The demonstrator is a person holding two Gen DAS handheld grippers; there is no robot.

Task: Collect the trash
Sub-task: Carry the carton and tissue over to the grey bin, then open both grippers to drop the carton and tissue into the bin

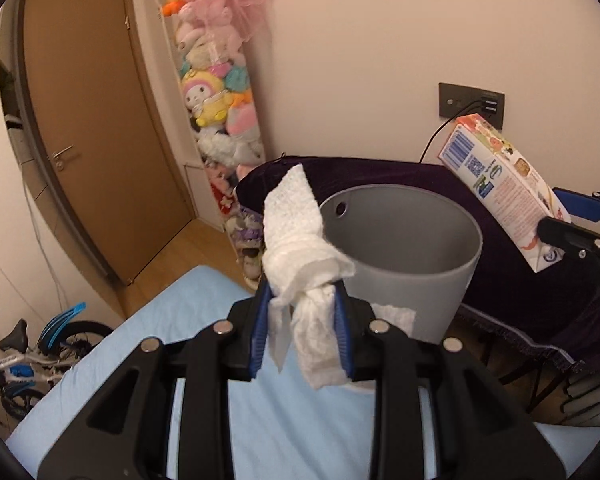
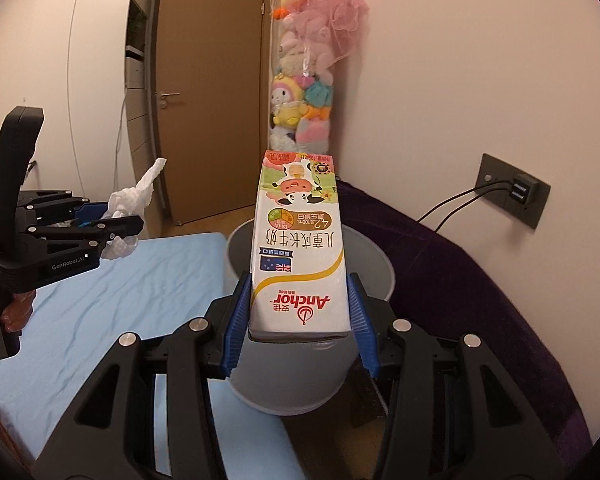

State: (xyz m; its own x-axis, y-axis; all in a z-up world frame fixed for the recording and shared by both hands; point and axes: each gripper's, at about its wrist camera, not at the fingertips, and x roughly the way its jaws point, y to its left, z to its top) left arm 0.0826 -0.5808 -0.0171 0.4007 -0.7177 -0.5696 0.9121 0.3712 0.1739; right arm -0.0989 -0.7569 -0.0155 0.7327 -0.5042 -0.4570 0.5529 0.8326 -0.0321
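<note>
My left gripper (image 1: 302, 292) is shut on a crumpled white paper towel (image 1: 296, 232), which sticks up and hangs down between the blue pads, just at the near left rim of a grey bin (image 1: 416, 280). My right gripper (image 2: 298, 280) is shut on a white milk carton (image 2: 298, 248), printed upside down, held over the grey bin (image 2: 376, 264). In the left wrist view the milk carton (image 1: 500, 188) and right gripper (image 1: 568, 216) show at the right, above the bin's far side. In the right wrist view the left gripper (image 2: 120, 220) with the paper towel (image 2: 134, 196) shows at the left.
The bin stands beside a bed with a light blue sheet (image 1: 188, 320) and a dark purple cloth-covered piece of furniture (image 2: 460, 264). A tall column of plush toys (image 1: 220, 112) stands in the corner next to a brown door (image 1: 92, 120). A wall socket (image 2: 512, 188) has cables plugged in. A bicycle (image 1: 24, 360) is at lower left.
</note>
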